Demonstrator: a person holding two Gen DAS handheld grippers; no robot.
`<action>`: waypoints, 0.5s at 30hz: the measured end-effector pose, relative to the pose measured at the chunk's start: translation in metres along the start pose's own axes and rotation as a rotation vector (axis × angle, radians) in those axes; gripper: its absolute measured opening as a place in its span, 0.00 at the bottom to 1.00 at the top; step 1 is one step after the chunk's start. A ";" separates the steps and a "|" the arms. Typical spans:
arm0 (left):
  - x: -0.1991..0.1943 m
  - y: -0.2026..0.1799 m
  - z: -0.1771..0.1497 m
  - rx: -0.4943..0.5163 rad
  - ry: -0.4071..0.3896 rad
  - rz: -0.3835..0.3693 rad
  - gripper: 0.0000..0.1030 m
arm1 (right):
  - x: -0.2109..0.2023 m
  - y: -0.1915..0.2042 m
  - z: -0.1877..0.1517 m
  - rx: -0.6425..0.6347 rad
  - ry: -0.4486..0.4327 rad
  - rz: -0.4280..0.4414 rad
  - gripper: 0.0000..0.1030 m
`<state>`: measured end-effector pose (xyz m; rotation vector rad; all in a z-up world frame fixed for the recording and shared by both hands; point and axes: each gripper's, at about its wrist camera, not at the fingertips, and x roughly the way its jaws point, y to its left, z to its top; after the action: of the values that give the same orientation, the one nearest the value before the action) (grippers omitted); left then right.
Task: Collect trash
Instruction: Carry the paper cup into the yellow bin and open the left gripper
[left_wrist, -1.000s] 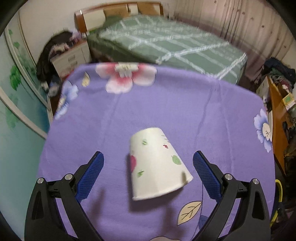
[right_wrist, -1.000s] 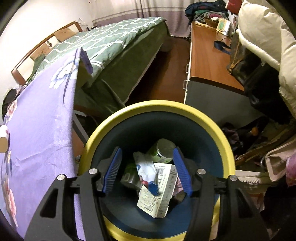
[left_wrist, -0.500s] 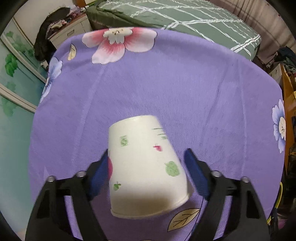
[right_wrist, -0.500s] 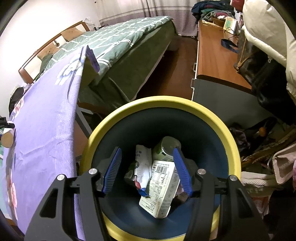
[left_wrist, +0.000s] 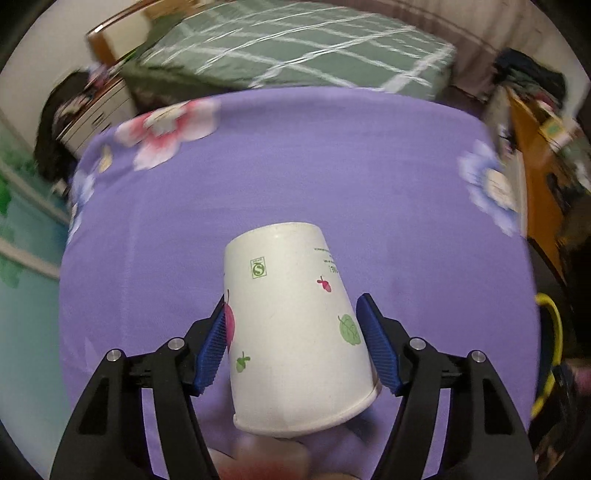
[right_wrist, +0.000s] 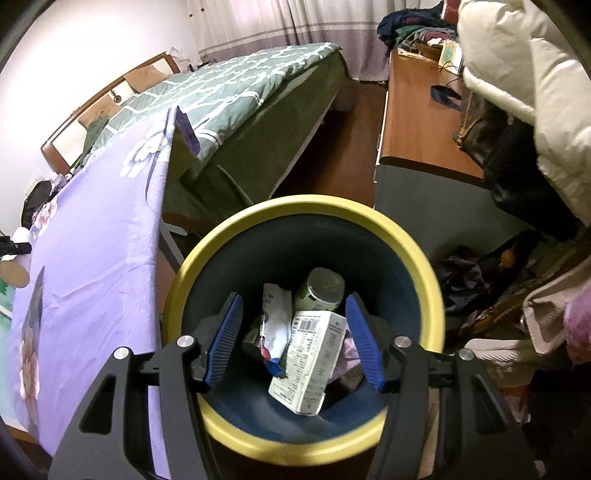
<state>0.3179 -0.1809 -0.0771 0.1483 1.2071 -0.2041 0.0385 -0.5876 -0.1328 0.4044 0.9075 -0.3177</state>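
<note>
Cup: the paper cup (left_wrist: 295, 325) is upside down over the purple cloth (left_wrist: 295, 166), between the blue pads of the left gripper (left_wrist: 295, 343).
Left gripper: its jaws have just been closing on the cup, and now both pads press the cup's sides, so it holds the cup.
Right gripper: the right gripper (right_wrist: 295, 341) hangs over the bin (right_wrist: 424, 258) with its jaws partly apart and nothing between them.
Done: the bin already has a carton (right_wrist: 314, 362), a can (right_wrist: 321, 291) and a wrapper (right_wrist: 275, 317) in it.
Left to do: I think the cup must go to the bin next.
Other trash: none shows on the cloth.
Around: a green bed (left_wrist: 295, 55) is behind the table, a brown desk (right_wrist: 417, 122) is by the bin.
In the way: the right gripper sits over the bin's mouth, so it may block the drop.
</note>
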 end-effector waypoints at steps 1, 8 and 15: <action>-0.007 -0.016 -0.004 0.031 -0.007 -0.022 0.65 | -0.005 -0.002 -0.002 0.000 -0.007 -0.006 0.54; -0.049 -0.144 -0.037 0.275 -0.038 -0.196 0.65 | -0.038 -0.020 -0.017 0.009 -0.054 -0.036 0.54; -0.061 -0.275 -0.071 0.476 0.000 -0.340 0.65 | -0.066 -0.041 -0.035 0.020 -0.083 -0.061 0.55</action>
<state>0.1680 -0.4272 -0.0461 0.3565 1.1610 -0.7895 -0.0413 -0.6009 -0.1068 0.3804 0.8374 -0.3970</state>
